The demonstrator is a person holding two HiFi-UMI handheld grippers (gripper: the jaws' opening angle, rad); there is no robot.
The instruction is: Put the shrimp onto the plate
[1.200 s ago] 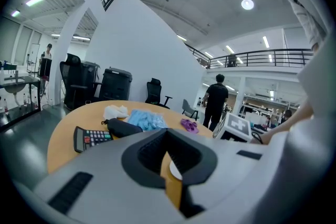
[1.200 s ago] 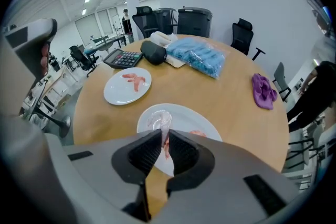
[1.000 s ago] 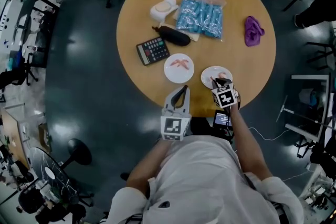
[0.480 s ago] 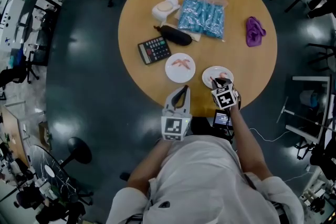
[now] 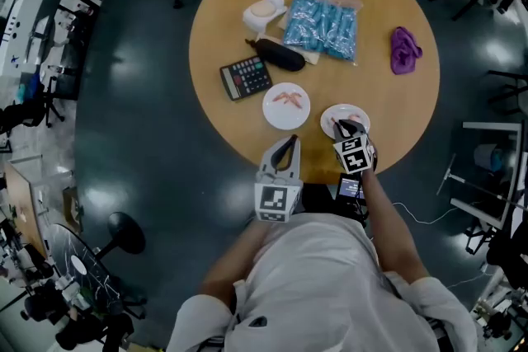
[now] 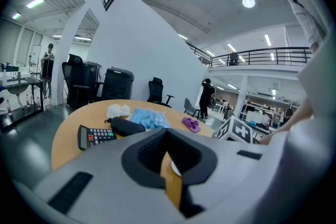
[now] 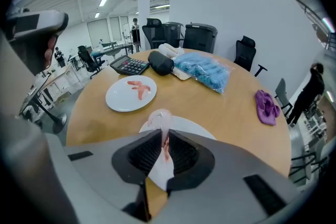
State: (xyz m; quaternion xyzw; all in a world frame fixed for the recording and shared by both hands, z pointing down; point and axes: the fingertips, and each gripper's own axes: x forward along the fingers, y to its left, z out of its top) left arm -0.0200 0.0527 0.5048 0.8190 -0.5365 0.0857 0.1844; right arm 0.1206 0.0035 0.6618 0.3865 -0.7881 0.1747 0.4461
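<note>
A round wooden desk (image 5: 396,111) filled the middle of the head view, with the person standing at its near edge and holding a gripper in each hand.

The left gripper (image 5: 287,143) hovered over the near rim of the desk. Its fingers were pressed together with nothing between them.

The right gripper (image 7: 161,136) was to the right, over the near part of the desk. Its fingers were clamped on a pale pink, translucent shrimp (image 7: 159,119), whose curled body stuck up beyond the fingertips. The shrimp was above a round white plate (image 7: 191,126) at the near right of the desk. Whether it touched that plate could not be told.

A clear bag of blue packets (image 5: 322,27) lay on the far part of the desk. A second round white plate (image 5: 276,113) sat just left of the first plate and apart from it, carrying two small orange-pink shrimps (image 5: 288,99).

Left of that plate and a little farther lay a black calculator (image 5: 246,78). A long black pouch (image 5: 279,55) rested between the calculator and the blue bag. A crumpled white wrapper (image 5: 264,12) lay at the far left, and a bunched purple cloth (image 5: 404,49) lay alone toward the right edge.
</note>
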